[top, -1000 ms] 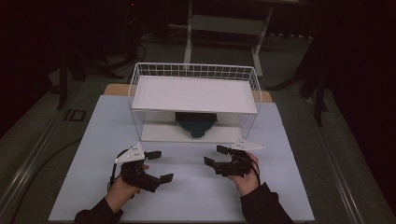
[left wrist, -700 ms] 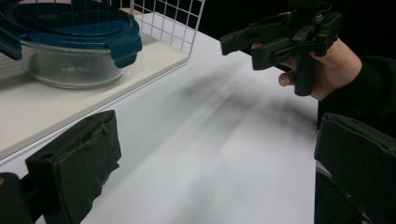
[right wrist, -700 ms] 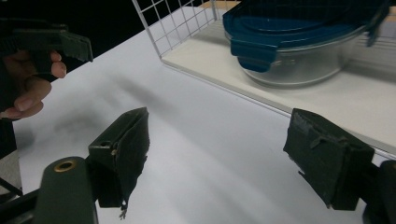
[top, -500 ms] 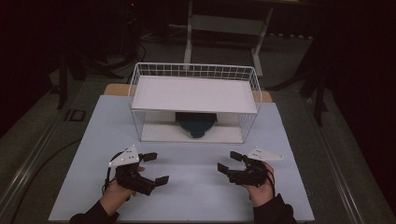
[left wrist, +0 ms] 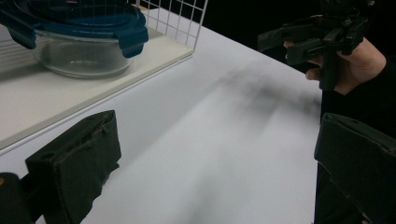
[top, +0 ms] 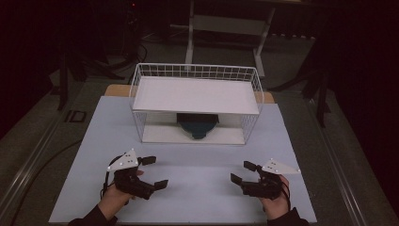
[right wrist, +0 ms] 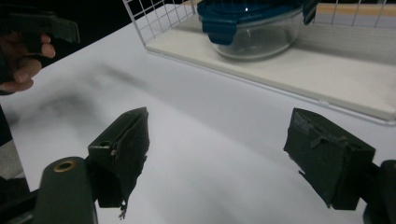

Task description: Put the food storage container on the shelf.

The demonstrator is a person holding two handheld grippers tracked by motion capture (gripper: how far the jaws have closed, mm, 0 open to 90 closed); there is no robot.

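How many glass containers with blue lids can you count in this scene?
1: the glass container sits on the lower shelf of the white wire rack, under the upper shelf. Others may be hidden.

Your left gripper [top: 154, 172] and right gripper [top: 243, 172] hover over the white table [top: 197, 155], both wide open, holding nothing. A blue-lidded bowl [top: 198, 125] sits under the wire shelf [top: 195, 94].

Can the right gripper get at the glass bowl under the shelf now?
Probably yes. The right gripper is open and empty, the rack has no wire on its front, and only bare table lies before the bowl.
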